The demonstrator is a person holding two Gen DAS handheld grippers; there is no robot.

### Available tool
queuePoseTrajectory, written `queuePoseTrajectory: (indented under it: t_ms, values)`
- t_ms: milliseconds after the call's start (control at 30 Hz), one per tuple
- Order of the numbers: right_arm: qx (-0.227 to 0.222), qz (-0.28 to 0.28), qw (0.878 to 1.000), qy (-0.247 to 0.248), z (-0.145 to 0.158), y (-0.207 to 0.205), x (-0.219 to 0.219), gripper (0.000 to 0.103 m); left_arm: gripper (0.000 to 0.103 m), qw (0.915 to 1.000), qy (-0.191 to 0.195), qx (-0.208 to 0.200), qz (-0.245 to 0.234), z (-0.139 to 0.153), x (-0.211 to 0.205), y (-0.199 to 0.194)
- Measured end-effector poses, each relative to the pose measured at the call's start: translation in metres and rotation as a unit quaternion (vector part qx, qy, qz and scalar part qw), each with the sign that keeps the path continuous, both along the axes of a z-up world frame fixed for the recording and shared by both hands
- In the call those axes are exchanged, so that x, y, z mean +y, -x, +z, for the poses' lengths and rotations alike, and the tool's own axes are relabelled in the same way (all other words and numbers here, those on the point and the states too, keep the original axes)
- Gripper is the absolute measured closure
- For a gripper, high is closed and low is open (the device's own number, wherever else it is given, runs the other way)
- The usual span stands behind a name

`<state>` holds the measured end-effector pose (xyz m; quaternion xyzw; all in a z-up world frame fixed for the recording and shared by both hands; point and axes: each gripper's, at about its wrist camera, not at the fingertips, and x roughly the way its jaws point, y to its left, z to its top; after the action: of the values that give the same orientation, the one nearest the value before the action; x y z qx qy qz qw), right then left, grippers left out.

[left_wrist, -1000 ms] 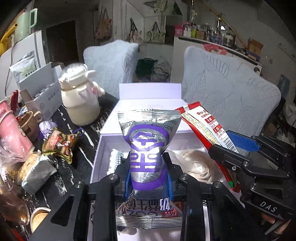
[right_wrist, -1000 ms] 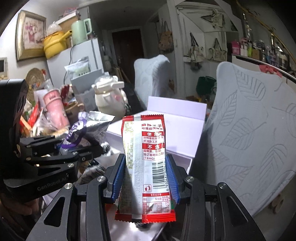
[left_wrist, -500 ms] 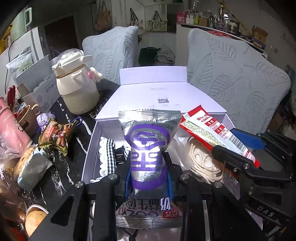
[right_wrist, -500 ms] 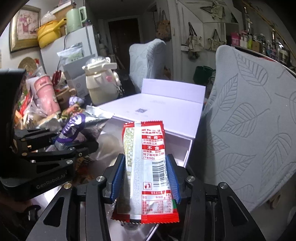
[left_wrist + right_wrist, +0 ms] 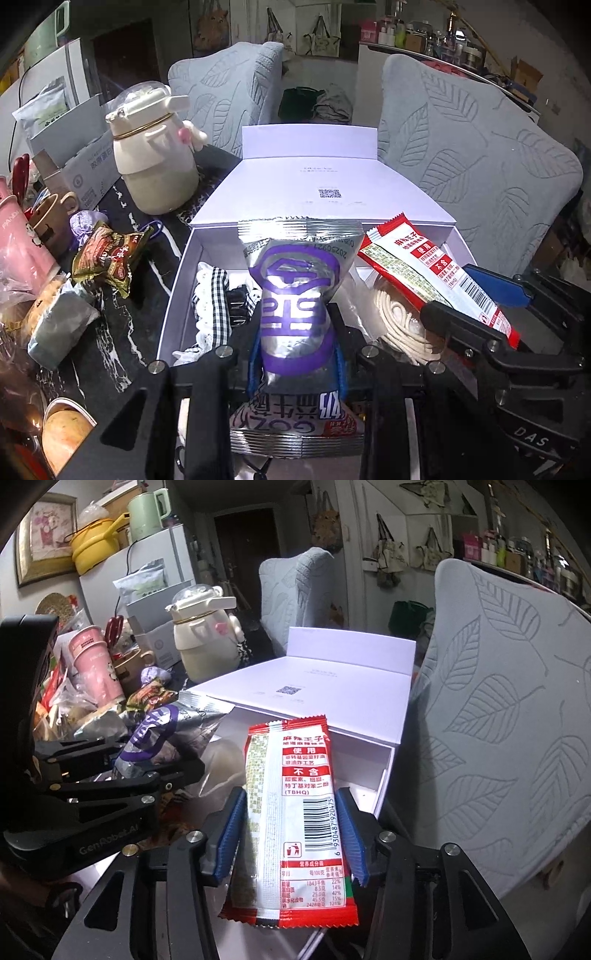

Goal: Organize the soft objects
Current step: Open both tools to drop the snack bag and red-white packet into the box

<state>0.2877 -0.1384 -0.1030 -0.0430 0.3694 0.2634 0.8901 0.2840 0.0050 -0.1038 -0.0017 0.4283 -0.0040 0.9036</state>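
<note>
An open white box lies on the dark marble table, with a checked cloth and a bagged coil of cream cord inside. My left gripper is shut on a silver and purple snack packet, held upright over the box's near part. My right gripper hangs over the box's right side, and its jaws are opening. The red and white sauce packet is still between the blue pads, which stand just off its edges. It leans forward into the box. The left wrist view shows that red packet too.
Left of the box are a dark snack bag, a grey packet, a cream kettle-shaped jug, a pink cup and more clutter. Two grey leaf-patterned chairs stand behind and to the right of the table.
Both grippers have tipped down toward the box. The right pads have spread apart and the red packet has sagged forward and lower. The left grip on the silver packet is unchanged.
</note>
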Motion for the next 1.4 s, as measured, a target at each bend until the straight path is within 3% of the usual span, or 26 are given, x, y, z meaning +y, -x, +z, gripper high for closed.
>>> queuePoseTrajectory:
  t_ms: [367, 633, 700, 833, 1400]
  values:
    - [0.005, -0.008, 1.000, 0.021, 0.009, 0.008, -0.003, 0.044, 0.073, 0.9993, -0.021, 0.021, 0.023, 0.001, -0.006, 0.005]
    - [0.002, -0.021, 1.000, 0.016, 0.020, 0.018, -0.014, 0.041, 0.071, 0.9995, -0.005, 0.021, 0.025, 0.007, -0.007, 0.017]
    - [0.003, -0.023, 1.000, 0.015, 0.023, 0.021, -0.017, 0.041, 0.067, 0.9994, -0.010, 0.014, 0.029, 0.011, -0.009, 0.020]
    - [-0.002, -0.025, 1.000, 0.017, 0.029, 0.026, -0.021, 0.041, 0.026, 0.9991, -0.014, 0.002, 0.040, 0.021, -0.009, 0.026]
    - [-0.063, -0.027, 0.998, 0.016, 0.083, 0.052, -0.023, 0.041, 0.025, 0.9967, -0.033, -0.056, 0.049, 0.081, -0.010, 0.057]
